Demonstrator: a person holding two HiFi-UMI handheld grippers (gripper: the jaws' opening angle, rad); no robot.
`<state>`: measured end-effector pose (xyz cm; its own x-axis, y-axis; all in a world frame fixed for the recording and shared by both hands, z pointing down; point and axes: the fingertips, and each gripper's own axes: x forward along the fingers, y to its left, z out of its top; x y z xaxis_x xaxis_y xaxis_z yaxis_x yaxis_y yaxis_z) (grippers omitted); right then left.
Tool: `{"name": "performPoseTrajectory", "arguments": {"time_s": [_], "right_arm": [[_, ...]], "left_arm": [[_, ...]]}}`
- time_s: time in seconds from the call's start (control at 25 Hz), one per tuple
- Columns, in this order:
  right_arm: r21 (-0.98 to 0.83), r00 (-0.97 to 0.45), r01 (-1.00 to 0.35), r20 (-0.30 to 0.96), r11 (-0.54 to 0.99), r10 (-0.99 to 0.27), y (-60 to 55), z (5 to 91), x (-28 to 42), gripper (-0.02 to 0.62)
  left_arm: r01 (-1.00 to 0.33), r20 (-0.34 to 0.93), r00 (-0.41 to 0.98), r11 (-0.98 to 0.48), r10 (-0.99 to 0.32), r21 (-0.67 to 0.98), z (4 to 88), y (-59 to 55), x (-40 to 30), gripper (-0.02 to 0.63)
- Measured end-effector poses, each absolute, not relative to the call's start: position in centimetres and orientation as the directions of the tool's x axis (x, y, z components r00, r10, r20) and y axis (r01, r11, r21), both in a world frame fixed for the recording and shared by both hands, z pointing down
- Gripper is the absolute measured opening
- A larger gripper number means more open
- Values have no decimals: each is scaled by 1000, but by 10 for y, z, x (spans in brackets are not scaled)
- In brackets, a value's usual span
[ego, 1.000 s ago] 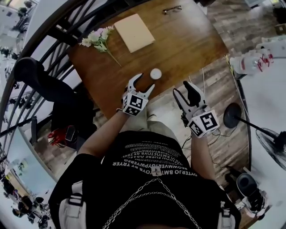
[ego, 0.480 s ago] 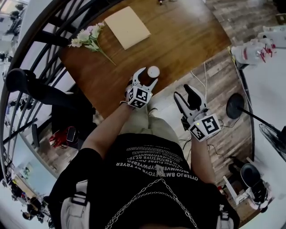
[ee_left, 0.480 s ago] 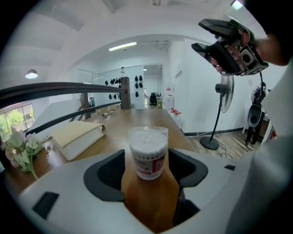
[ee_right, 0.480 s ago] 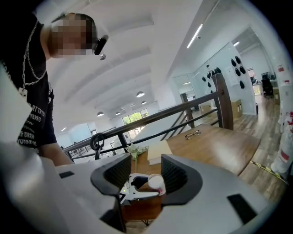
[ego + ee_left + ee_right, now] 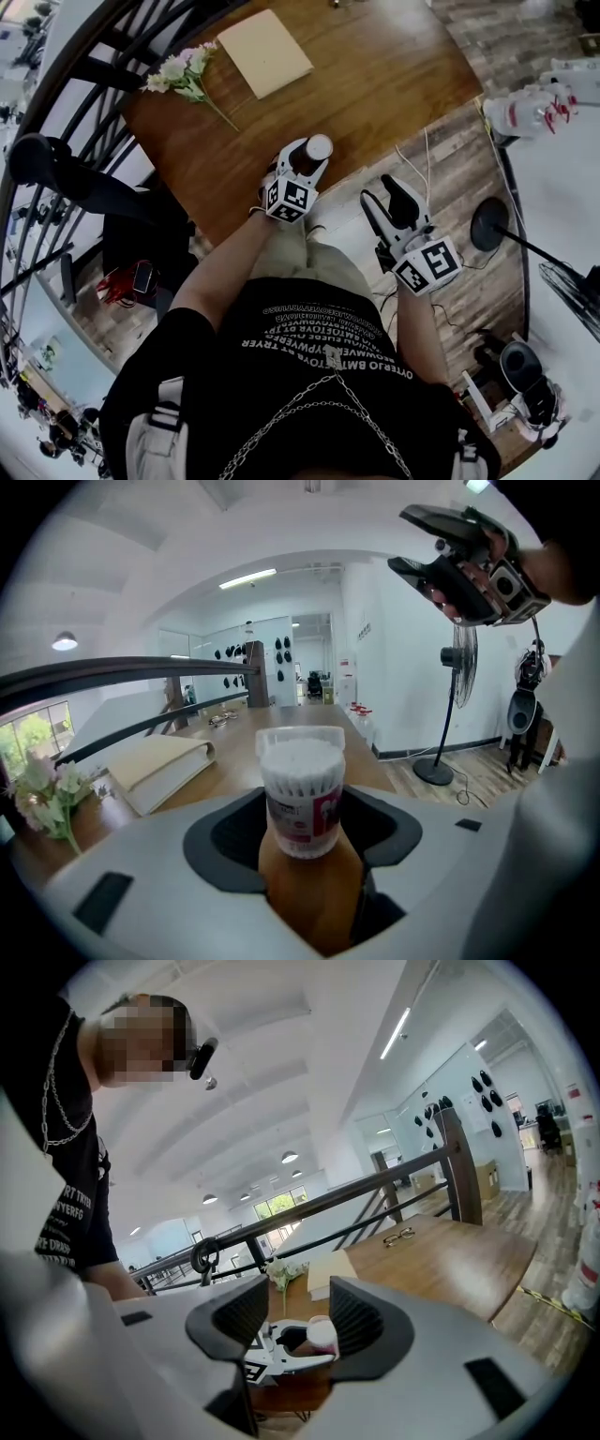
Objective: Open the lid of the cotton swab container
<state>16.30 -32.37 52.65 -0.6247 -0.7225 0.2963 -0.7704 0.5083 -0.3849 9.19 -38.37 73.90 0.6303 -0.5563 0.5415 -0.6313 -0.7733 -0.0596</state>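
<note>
We've dropped our left gripper astride the cotton swab container, jaws apart but narrowing to steady it; right gripper gapes empty

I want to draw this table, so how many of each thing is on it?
Swab container: 1
Book: 1
Flower bunch: 1
Glasses: 1
Total: 4
</note>
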Motion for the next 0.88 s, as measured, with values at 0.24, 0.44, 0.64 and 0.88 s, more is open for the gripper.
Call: {"name": "performPoseTrajectory", "arguments": {"time_s": [0.24, 0.44, 0.64, 0.88], "right_arm": [[-357, -644, -760, 299, 543, -704, -318, 520, 163, 201], [-346, -669, -740, 280, 577, -689, -312, 508, 154, 195], [-331, -697, -714, 248, 617, -673, -308, 487, 147, 195], [-279, -731, -682, 221, 676, -646, -295, 464, 133, 190]], "left_arm": [[-690, 497, 605, -721, -622, -61, 707, -380, 83, 256], [-740, 466, 580, -671, -668, -42, 659, -373, 76, 256], [-755, 467, 556, -652, -688, -62, 615, -364, 73, 256], [-740, 450, 576, -670, -682, -67, 576, -341, 76, 256]]}}
